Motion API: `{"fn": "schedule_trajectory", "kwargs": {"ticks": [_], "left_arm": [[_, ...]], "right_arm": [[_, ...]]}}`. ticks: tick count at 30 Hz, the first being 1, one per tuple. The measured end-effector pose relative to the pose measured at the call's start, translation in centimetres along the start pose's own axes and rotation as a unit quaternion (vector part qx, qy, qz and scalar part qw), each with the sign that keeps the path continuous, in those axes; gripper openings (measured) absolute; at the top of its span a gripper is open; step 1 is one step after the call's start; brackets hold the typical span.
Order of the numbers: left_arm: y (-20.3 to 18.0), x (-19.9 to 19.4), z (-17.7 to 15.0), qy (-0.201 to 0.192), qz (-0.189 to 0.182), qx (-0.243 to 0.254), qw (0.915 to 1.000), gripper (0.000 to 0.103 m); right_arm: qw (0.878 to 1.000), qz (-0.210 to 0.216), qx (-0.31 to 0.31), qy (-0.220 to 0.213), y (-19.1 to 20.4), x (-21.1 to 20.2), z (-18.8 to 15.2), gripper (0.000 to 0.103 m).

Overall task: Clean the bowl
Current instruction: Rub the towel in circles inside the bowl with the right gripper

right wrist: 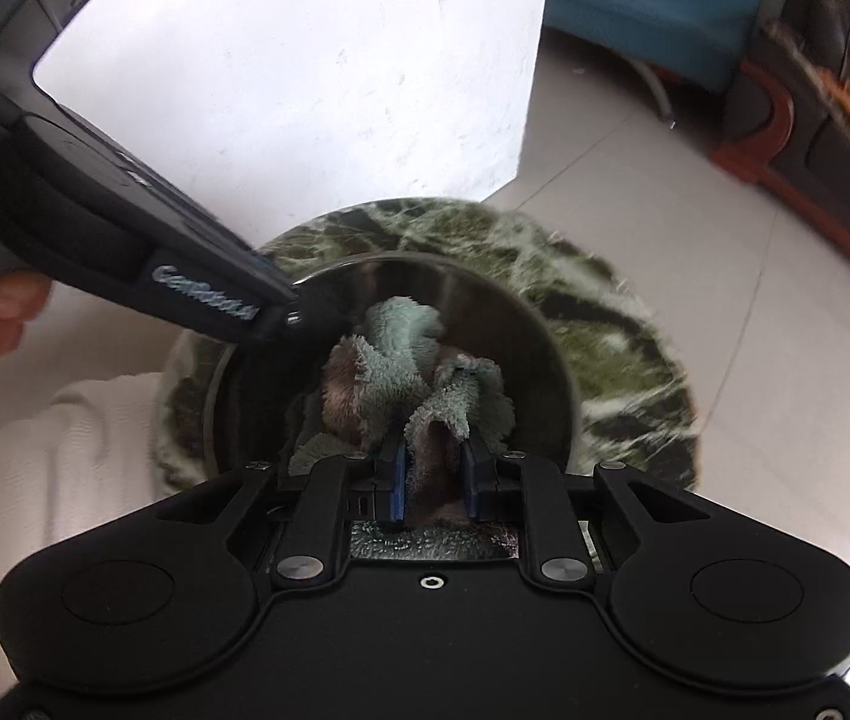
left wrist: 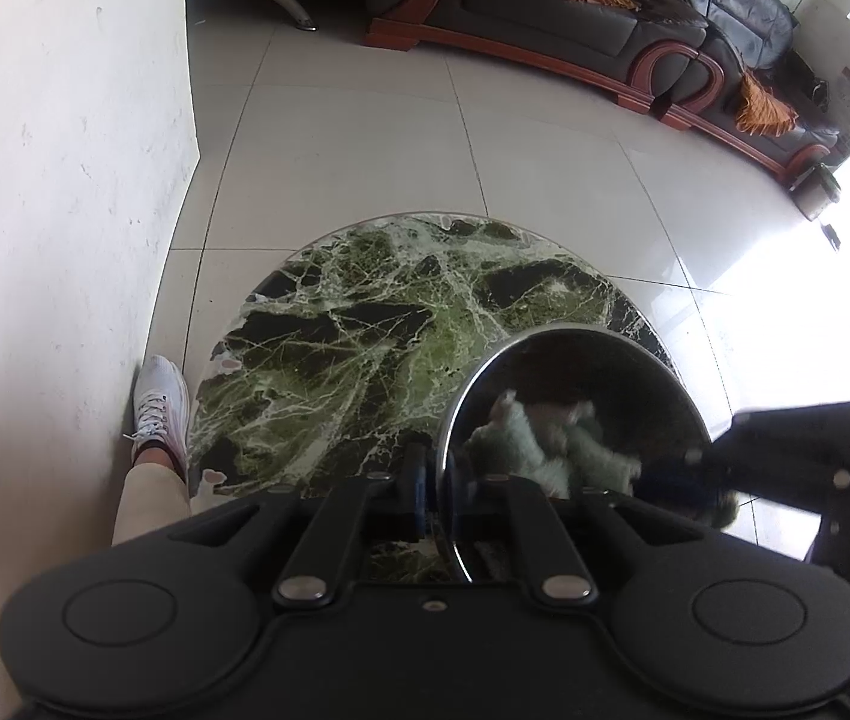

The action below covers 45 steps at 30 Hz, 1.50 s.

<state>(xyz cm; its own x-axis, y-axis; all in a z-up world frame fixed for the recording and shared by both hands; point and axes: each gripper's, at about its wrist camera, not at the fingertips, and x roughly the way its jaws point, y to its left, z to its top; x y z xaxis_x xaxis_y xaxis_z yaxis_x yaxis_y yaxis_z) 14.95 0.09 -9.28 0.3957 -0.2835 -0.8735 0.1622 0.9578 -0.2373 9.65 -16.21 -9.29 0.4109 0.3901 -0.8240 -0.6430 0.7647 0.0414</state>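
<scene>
The steel bowl stands tilted on the round green marble counter, near its edge. The left hand-held gripper is clenched on the bowl's rim, one finger inside and one outside. The right hand-held gripper grasps a grey-green terry cloth, bunched against the bowl's inner wall.

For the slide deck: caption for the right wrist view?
Right tool wipes inside steel bowl with cloth; left tool clamps the rim.
</scene>
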Motion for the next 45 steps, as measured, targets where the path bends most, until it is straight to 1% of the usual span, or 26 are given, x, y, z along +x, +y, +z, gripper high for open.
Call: {"fn": "schedule_trajectory", "kwargs": {"ticks": [2, 3, 5, 7, 9, 10, 15, 17, 19, 21, 23, 26, 28, 29, 34, 36, 38, 39, 42, 45], "left_arm": [[0.0, 0.0, 0.0, 0.0, 0.0, 0.002, 1.0, 0.007], [0.0, 0.0, -0.1, 0.001, 0.0, 0.002, 1.0, 0.007], [0.0, 0.0, -0.1, 0.003, -0.001, 0.003, 1.0, 0.007], [0.0, 0.0, -0.1, 0.005, -0.001, 0.004, 1.0, 0.007], [0.0, 0.0, -0.1, 0.004, -0.002, 0.003, 1.0, 0.007], [0.0, 0.0, -0.1, 0.004, -0.002, 0.003, 1.0, 0.007], [-0.1, 0.1, 0.0, 0.004, -0.004, 0.001, 1.0, 0.007], [-0.1, 0.1, 0.0, 0.004, -0.004, 0.003, 1.0, 0.008], [-0.1, 0.1, 0.0, 0.004, -0.003, 0.003, 1.0, 0.008], [-0.1, 0.1, -0.1, 0.005, -0.003, 0.004, 1.0, 0.008], [-0.1, 0.1, -0.1, 0.006, -0.003, 0.005, 1.0, 0.008], [-0.1, 0.1, -0.1, 0.009, -0.006, 0.004, 0.9999, 0.008], [-0.1, 0.2, -0.1, 0.01, -0.006, 0.004, 0.9999, 0.008], [-0.1, 0.2, -0.1, 0.009, -0.006, 0.003, 0.9999, 0.008], [-0.3, 0.4, -0.1, 0.008, -0.008, 0.004, 0.9999, 0.009], [-0.4, 0.4, -0.1, 0.008, -0.008, 0.006, 0.9999, 0.009], [-0.3, 0.5, -0.1, 0.008, -0.006, 0.007, 0.9999, 0.01], [-0.3, 0.5, -0.1, 0.008, -0.004, 0.007, 0.9999, 0.01], [-0.1, 0.5, -0.1, 0.009, -0.002, 0.005, 0.9999, 0.009], [-0.1, 0.4, -0.2, 0.012, -0.004, 0.006, 0.9999, 0.01]], "right_arm": [[1.0, 0.015, -0.001, -0.004, 0.3, -0.2, -0.1, 0.017], [1.0, 0.013, -0.011, -0.011, 0.6, -0.3, 0.0, 0.017], [1.0, 0.001, -0.021, -0.021, 0.5, -0.3, 0.5, 0.017], [0.999, -0.021, -0.032, -0.026, 0.1, -0.1, 1.0, 0.017], [0.998, -0.039, -0.041, -0.025, -0.3, 0.0, 1.2, 0.017], [0.998, -0.041, -0.042, -0.02, -0.5, 0.2, 1.2, 0.017], [0.999, -0.033, -0.033, -0.002, -0.3, 0.3, 0.0, 0.017], [1.0, -0.017, -0.019, 0.004, 0.1, 0.2, -0.4, 0.017], [1.0, 0.011, -0.004, 0.005, 0.3, 0.0, -0.4, 0.017], [1.0, 0.02, -0.008, 0.0, 0.5, -0.2, -0.3, 0.017], [1.0, 0.011, -0.021, -0.008, 0.6, 0.0, 0.2, 0.017], [0.999, -0.014, -0.034, -0.016, 0.1, 0.1, 0.9, 0.017], [0.999, -0.033, -0.039, -0.016, -0.5, 0.2, 1.0, 0.017], [0.999, -0.033, -0.037, -0.013, -0.8, 0.2, 0.9, 0.017], [1.0, -0.018, -0.022, 0.004, -0.4, 0.1, -0.4, 0.017], [1.0, -0.001, -0.007, 0.007, -0.2, -0.2, -0.7, 0.017], [1.0, 0.025, 0.008, 0.005, 0.1, -0.4, -0.7, 0.017], [1.0, 0.027, 0.006, 0.004, 0.3, -0.4, -0.6, 0.017], [1.0, 0.015, -0.018, -0.006, 0.7, 0.0, 0.2, 0.017], [0.999, -0.018, -0.035, -0.015, 0.2, 0.3, 0.8, 0.017]]}}
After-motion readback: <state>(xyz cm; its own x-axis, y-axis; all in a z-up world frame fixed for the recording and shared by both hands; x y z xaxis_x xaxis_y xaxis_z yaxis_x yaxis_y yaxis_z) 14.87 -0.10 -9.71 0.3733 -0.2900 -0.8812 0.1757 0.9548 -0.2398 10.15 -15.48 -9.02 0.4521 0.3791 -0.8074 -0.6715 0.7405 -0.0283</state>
